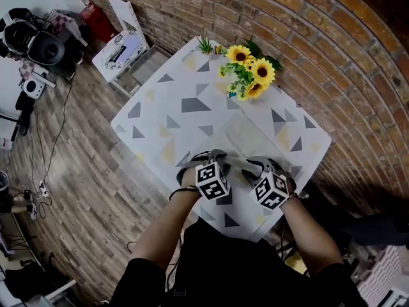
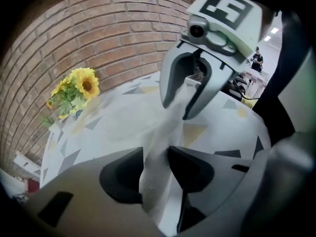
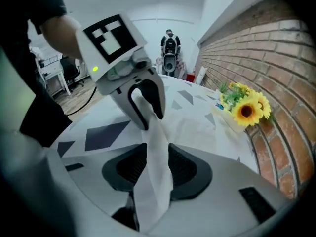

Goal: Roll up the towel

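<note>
Left gripper point(image 2: 156, 169), right gripper point(image 3: 157, 164) — on towel point(image 2: 165, 128)

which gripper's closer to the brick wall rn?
Right. The right gripper hangs over the table's near end on the brick wall's side; the left gripper is beside it, on the side away from the wall.

Left gripper point(image 1: 212, 155) and right gripper point(image 1: 257, 164) side by side, both tight on towel point(image 3: 154, 149)

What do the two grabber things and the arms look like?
The left gripper and right gripper are pale grey, each with two curved jaws lined with black ribbed pads. Each carries a white cube printed with black square markers. The person wears short black sleeves.
</note>
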A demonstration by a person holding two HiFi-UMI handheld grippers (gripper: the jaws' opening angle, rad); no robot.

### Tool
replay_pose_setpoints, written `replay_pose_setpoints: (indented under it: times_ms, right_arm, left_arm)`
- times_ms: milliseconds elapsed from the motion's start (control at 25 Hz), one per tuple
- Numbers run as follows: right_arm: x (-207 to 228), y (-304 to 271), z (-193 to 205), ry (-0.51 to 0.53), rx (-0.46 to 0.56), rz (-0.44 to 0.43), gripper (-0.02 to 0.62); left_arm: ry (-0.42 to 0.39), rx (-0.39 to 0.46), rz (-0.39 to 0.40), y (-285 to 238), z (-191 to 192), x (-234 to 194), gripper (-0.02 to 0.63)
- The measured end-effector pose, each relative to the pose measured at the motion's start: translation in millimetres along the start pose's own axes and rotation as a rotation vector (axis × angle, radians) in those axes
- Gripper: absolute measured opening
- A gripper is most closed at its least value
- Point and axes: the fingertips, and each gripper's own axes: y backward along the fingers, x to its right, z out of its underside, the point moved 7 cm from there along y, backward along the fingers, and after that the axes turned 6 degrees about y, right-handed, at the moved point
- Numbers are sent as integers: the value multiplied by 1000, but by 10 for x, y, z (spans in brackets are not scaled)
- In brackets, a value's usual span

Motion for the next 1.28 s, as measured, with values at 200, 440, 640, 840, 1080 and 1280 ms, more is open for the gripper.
replay_pose_setpoints:
  times_ms: [200,440,640,840,1080,1280]
  right_arm:
    - [-76,-169,74,96,-94,34,166]
    - [88,-276,106,50,-114,38,154]
    - [-35,-224,137,31,-105,6,87]
    - [-285,-53,202,26,-79,-37,69]
    - [-743,230,320,22,-49,-168,67]
    - [-888,326,403,43,-60,-187,81]
  left_arm:
    - [29,24,-7,45,-53,-173,178]
    - [-83,-43,87,-9,-33,-18,286]
    - [-78,-83,65,-100,42,63,261]
    - [-74,-96,66,-8,98,303,113]
    - [-78,-152,166,145,173,899,72]
    - [-68,-158,168,187,192,1115,77]
